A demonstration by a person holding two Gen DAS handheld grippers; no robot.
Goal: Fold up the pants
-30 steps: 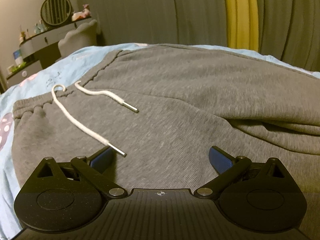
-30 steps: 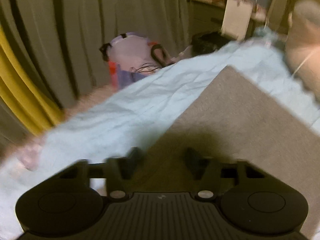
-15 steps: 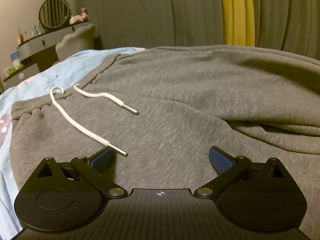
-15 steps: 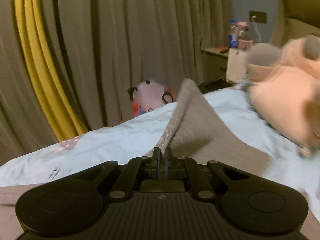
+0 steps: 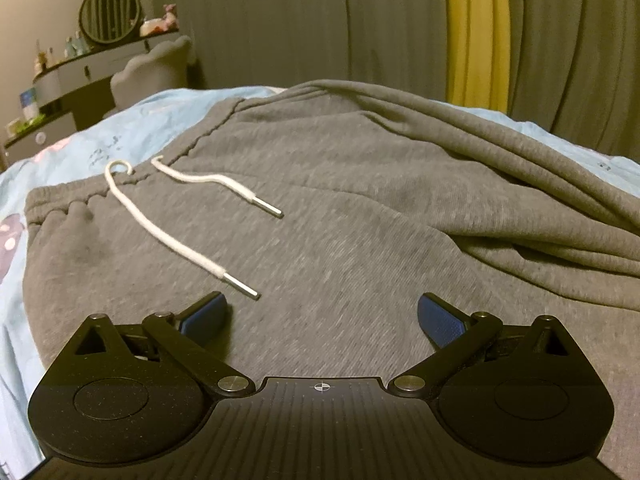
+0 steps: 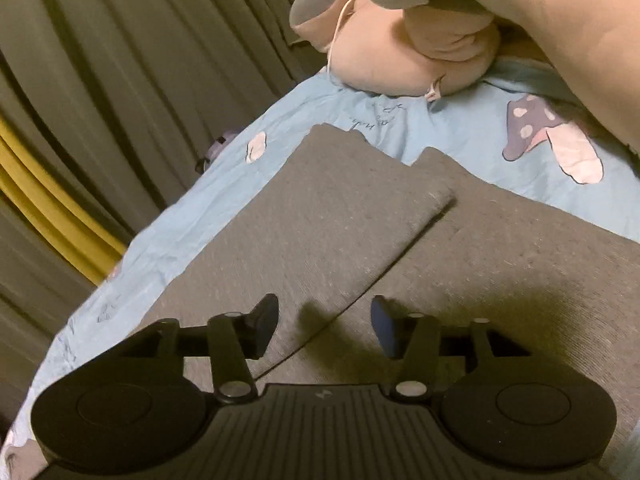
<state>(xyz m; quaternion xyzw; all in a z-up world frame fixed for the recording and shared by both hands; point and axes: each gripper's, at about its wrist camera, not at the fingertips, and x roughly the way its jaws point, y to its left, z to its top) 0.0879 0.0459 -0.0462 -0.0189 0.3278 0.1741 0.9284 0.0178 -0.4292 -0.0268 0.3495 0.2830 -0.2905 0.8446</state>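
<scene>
**Grey pants lying on the bed, both claws released**

The grey pants (image 5: 360, 208) are lying spread on the blue bedsheet (image 6: 460, 136), white drawstring (image 5: 160, 228) trailing from the waistband, one leg (image 6: 320, 216) resting partly over the other. The left gripper (image 5: 322, 316) and right gripper (image 6: 324, 320) are hovering over the fabric, jaws apart, gripping nothing. A plush toy (image 6: 412, 48) is sitting beyond.

My right gripper (image 6: 324, 320), clamped on the raised pant leg (image 6: 340, 216) earlier, has released; that leg now apparently lies flat.

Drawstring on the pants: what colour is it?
White drawstring with silver metal tips; clearest in the left wrist view.
</scene>
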